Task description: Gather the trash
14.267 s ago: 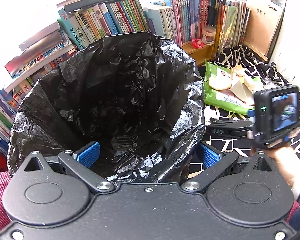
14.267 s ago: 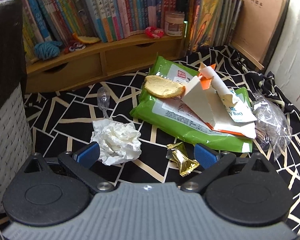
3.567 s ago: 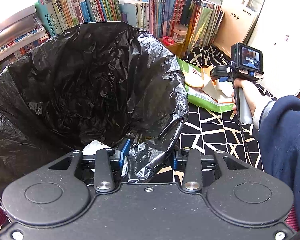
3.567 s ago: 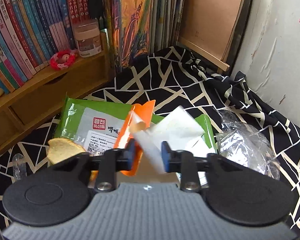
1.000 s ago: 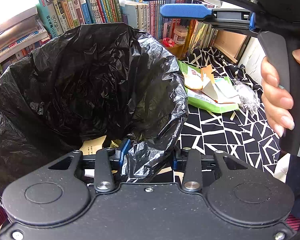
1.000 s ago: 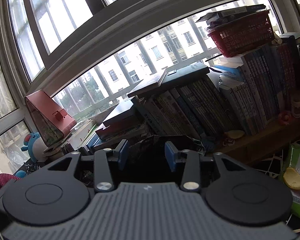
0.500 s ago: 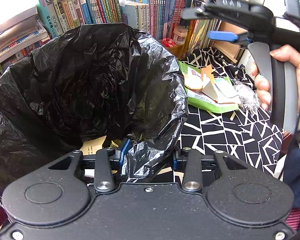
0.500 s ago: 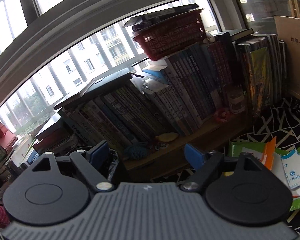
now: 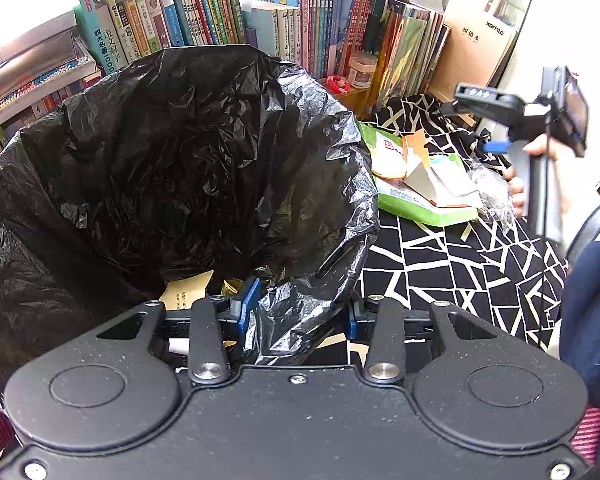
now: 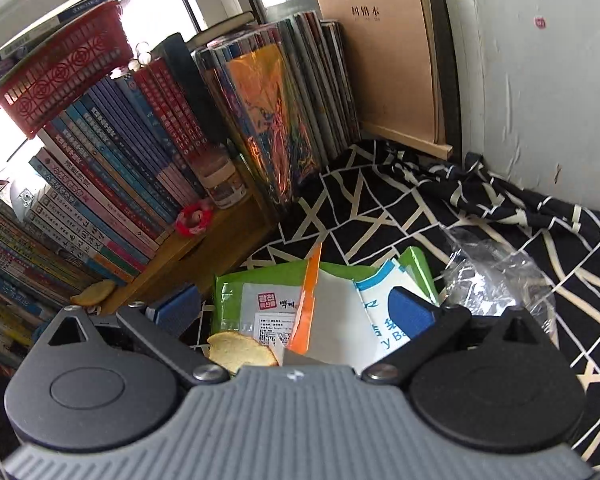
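Observation:
My left gripper (image 9: 300, 314) is shut on the bunched near rim of the black trash bag (image 9: 172, 152), holding it open. A tan paper scrap (image 9: 188, 288) and a gold wrapper (image 9: 232, 286) lie at the bag's bottom. My right gripper (image 10: 294, 308) is open and hovers just above the trash pile. That pile holds a green snack packet (image 10: 236, 284), an orange-edged paper (image 10: 310, 300), a white bag with blue print (image 10: 376, 300) and a yellowish peel (image 10: 240, 350). Crumpled clear plastic (image 10: 496, 276) lies just right of the pile.
Rows of books (image 10: 132, 184) stand on a wooden shelf (image 10: 204, 248) with a small jar (image 10: 222, 184) and a red ring (image 10: 194, 220). A red basket (image 10: 64, 80) sits on top. A white wall (image 10: 540, 80) closes the right side. Black-and-white cloth (image 9: 440, 264) covers the table.
My right gripper has swung away from over the bag, opened wide, and come down over the trash pile on the right. My left gripper still holds the bag rim unmoved.

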A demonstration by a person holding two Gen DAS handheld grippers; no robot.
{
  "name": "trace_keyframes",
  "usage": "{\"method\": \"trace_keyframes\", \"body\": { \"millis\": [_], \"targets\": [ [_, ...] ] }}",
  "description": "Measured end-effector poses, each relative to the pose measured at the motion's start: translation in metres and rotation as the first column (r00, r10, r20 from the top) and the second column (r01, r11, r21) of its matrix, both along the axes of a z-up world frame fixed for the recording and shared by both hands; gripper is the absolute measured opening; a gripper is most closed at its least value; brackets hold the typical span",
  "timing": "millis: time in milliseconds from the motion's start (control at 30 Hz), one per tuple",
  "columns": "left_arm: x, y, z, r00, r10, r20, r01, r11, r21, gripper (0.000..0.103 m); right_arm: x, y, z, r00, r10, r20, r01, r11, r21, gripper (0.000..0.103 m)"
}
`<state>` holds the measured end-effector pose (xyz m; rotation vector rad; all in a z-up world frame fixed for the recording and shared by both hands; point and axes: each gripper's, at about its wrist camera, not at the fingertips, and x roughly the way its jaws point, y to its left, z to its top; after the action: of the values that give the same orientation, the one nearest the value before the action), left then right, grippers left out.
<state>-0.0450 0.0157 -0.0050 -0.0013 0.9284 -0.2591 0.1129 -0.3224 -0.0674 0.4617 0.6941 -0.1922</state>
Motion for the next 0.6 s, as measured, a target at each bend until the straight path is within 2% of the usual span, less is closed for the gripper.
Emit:
{"method": "trace_keyframes", "body": {
  "millis": [133,233,333,367,400,467,600],
  "targets": [
    [0.001,0.001,0.000,1.000,0.001,-0.002,0.000,1.000,0.005,0.039,0.016,0.009,-0.035,0.998,0.051,-0.031,-0.048,0.996,0.070,0.095],
    [0.001,0.001,0.000,1.000,0.000,-0.002,0.001,1.000,0.007,0.039,0.027,0.025,-0.053,0.995,0.074,-0.061,-0.071,0.996,0.047,0.091],
    [0.001,0.000,-0.001,1.000,-0.001,-0.002,0.001,1.000,0.007,0.039,0.032,0.030,-0.065,0.997,0.042,-0.064,-0.040,0.999,0.021,0.083],
    [0.001,0.000,-0.001,1.000,-0.002,-0.003,0.002,1.000,0.008,0.039,0.032,0.029,-0.068,0.998,0.029,-0.060,-0.028,0.999,0.018,0.077],
    [0.001,0.000,-0.001,1.000,-0.003,-0.005,0.003,1.000,0.007,0.039,0.031,0.027,-0.071,0.998,0.014,-0.057,-0.013,1.000,0.021,0.063],
    [0.002,0.000,-0.001,1.000,-0.003,-0.008,0.003,1.000,0.006,0.039,0.029,0.022,-0.075,0.998,-0.013,-0.054,0.015,0.999,0.043,0.050],
    [0.003,0.000,-0.002,1.000,-0.004,-0.012,0.004,1.000,0.005,0.039,0.031,0.018,-0.080,0.999,-0.015,-0.048,0.017,0.998,0.058,0.049]
  ]
}}
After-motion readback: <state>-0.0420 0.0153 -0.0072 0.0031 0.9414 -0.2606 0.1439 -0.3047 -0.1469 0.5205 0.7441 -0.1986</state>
